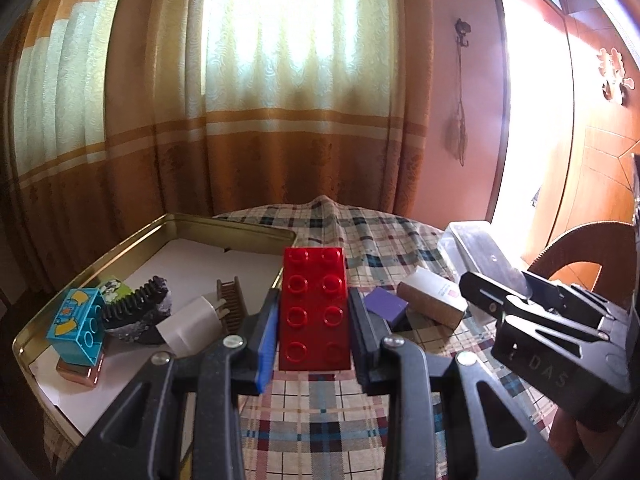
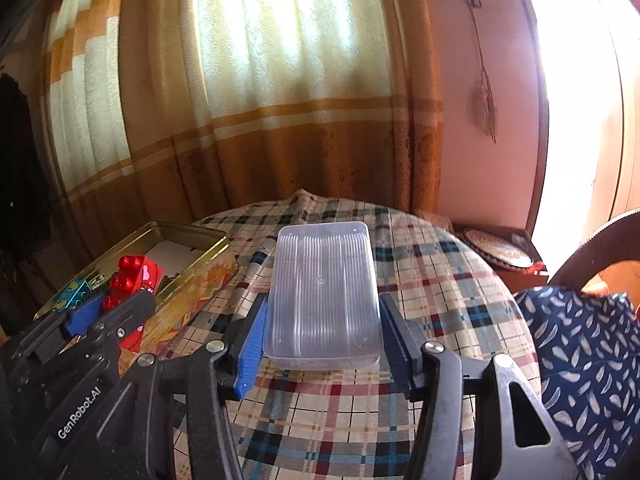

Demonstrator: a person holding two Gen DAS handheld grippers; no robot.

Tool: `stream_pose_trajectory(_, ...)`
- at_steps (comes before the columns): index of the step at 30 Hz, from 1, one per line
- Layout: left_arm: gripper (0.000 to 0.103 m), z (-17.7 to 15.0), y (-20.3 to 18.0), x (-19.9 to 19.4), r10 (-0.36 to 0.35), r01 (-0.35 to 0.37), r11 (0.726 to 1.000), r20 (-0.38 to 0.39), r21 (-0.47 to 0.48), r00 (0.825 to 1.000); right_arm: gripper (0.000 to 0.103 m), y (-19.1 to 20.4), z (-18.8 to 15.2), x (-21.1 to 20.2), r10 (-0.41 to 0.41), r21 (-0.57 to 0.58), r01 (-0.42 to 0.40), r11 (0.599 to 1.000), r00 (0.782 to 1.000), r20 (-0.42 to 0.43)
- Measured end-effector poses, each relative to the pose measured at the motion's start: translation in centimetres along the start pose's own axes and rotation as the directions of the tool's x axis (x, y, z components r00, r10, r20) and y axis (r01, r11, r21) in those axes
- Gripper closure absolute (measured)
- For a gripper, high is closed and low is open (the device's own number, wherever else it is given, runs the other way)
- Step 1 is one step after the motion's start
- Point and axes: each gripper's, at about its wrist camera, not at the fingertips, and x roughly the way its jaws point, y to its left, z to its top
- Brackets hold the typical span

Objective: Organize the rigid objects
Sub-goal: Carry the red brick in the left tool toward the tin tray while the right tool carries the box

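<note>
My left gripper (image 1: 314, 312) is shut on a red studded brick (image 1: 314, 308), studs up, held above the plaid tablecloth just right of the gold tin (image 1: 224, 226). In the tin lie a turquoise brick (image 1: 78, 326), a black toothed piece (image 1: 136, 312), a white charger plug (image 1: 192, 322) and a brown slatted piece (image 1: 232, 306). My right gripper (image 2: 323, 320) is shut on a clear ribbed plastic box (image 2: 322, 292), held over the table's middle. From the right wrist view the red brick (image 2: 134, 284) shows at the left, beside the tin (image 2: 192, 236).
A purple block (image 1: 386, 306) and a cork-and-white box (image 1: 432, 300) lie on the cloth right of the red brick. The round table (image 2: 440, 280) ends near curtains behind. A chair with blue patterned fabric (image 2: 580, 360) stands at the right.
</note>
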Motion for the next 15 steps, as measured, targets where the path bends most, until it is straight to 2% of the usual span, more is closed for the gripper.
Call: stream_pose_trajectory(15,0.072,-0.3,1.3,-1.1,0.039,-0.039,0.999,0.031,-0.013,0.999,0.047,2.4,-0.2,-1.7,0.038,-0.068,-0.033,0.997,0.997,0.068)
